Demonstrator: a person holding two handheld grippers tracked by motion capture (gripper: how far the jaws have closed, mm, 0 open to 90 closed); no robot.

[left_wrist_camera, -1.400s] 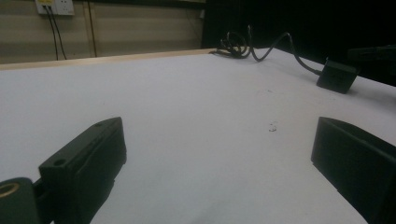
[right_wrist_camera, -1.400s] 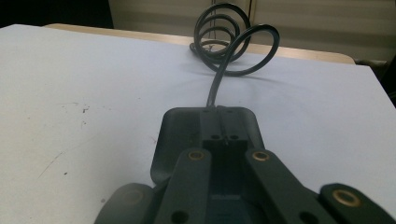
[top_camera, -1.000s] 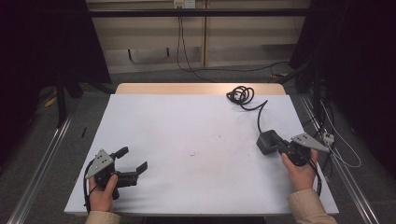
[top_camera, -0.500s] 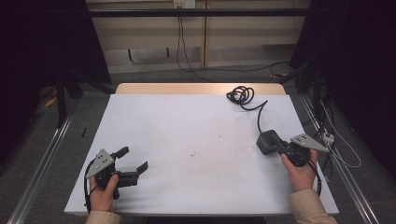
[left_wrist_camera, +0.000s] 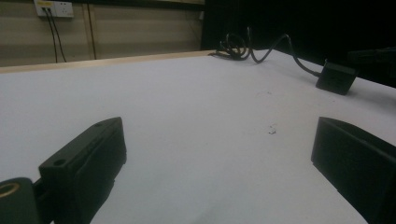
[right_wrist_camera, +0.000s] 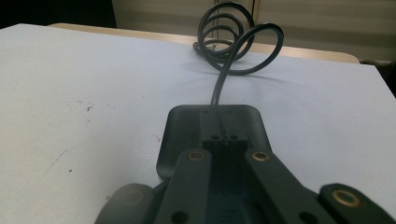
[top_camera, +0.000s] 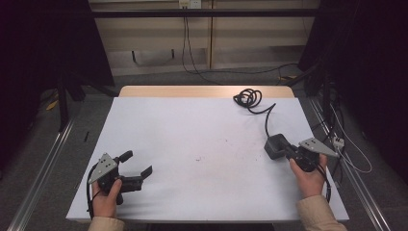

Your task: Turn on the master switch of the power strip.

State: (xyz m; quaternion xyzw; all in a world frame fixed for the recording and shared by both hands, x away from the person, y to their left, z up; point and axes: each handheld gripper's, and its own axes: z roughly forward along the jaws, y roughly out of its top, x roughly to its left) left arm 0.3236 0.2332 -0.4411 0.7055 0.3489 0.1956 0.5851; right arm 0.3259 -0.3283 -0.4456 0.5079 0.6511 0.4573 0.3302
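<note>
Jaws of right gripper (right_wrist_camera: 224, 154) overlapped, indistinct

You will find nothing to read here: no text, label, brand, number or sign is legible on anything in these pictures. The wall socket plate (left_wrist_camera: 53, 8) beyond the far edge of the table (top_camera: 192, 125) is plain white, with any marking on it too small to make out.
</note>
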